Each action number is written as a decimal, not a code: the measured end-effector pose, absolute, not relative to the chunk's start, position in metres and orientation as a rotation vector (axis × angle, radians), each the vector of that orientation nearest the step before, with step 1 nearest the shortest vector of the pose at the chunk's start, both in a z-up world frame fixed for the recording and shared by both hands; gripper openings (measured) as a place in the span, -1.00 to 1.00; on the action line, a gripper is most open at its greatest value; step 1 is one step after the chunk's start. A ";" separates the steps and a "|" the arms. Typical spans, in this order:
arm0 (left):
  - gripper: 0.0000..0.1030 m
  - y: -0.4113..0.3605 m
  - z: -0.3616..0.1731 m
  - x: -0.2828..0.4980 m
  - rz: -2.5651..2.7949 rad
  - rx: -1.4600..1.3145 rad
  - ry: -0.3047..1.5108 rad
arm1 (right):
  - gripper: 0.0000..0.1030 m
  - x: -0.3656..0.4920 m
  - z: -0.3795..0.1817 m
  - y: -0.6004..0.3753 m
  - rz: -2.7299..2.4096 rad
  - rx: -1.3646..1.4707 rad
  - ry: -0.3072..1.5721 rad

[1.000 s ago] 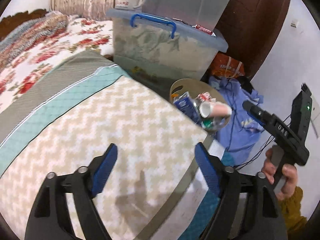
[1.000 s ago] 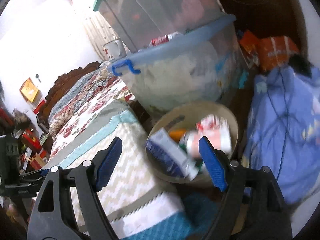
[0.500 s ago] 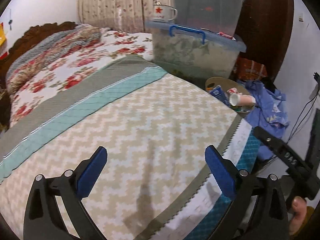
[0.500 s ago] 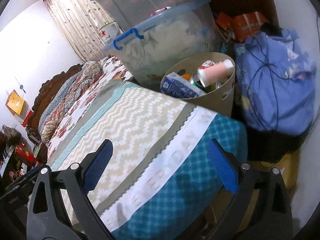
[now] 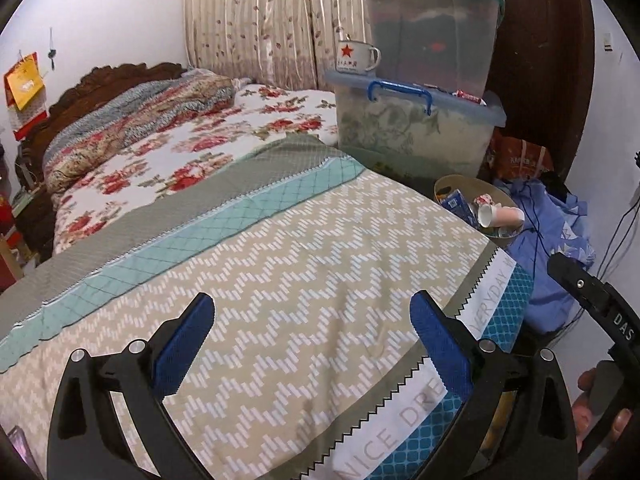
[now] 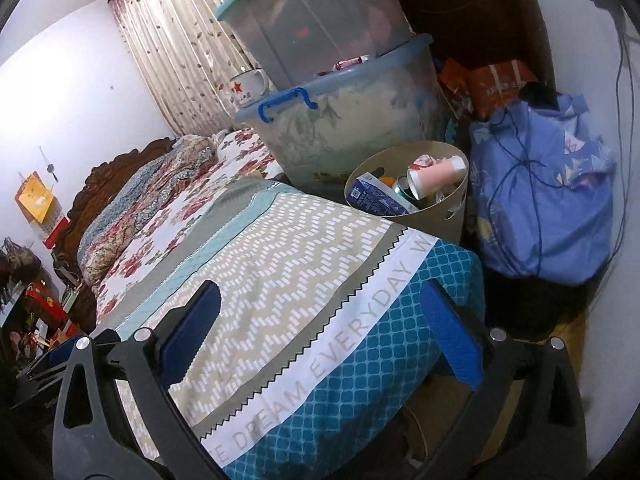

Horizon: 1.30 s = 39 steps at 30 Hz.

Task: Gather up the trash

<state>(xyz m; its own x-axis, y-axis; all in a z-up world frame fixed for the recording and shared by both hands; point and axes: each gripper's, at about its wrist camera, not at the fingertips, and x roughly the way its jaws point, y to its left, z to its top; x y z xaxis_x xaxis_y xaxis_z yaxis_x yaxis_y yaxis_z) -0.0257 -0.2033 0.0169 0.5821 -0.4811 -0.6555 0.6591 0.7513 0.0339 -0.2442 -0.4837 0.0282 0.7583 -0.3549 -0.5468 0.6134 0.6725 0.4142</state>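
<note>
A beige trash bin (image 6: 436, 220) stands on the floor past the bed's far corner, between the bed and a blue bundle. It holds a pink paper cup (image 6: 438, 174), a blue carton (image 6: 378, 199) and cans. The left wrist view shows the same bin (image 5: 452, 179) with the cup (image 5: 502, 215) lying across the top. My left gripper (image 5: 310, 338) hovers open over the zigzag bedspread (image 5: 300, 248), nothing between its fingers. My right gripper (image 6: 324, 328) hangs above the bed's foot corner, its jaws opening with nothing between them. Both are well back from the bin.
Two stacked plastic storage boxes (image 5: 416, 136) with a star mug (image 5: 356, 56) on the lower lid stand behind the bin. A blue cloth bundle (image 6: 540, 200) with cables and an orange bag (image 6: 496, 84) fill the floor to the right. A person's hand (image 5: 588, 404) holds the right gripper's handle.
Both grippers have pulled back from the bin, which now looks small and far. Both sets of jaws have spread wider. The trash stays in the bin.
</note>
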 end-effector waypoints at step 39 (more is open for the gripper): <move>0.83 -0.220 0.034 -0.051 -0.630 0.378 0.648 | 0.93 -0.248 0.029 -0.487 -0.496 0.662 0.497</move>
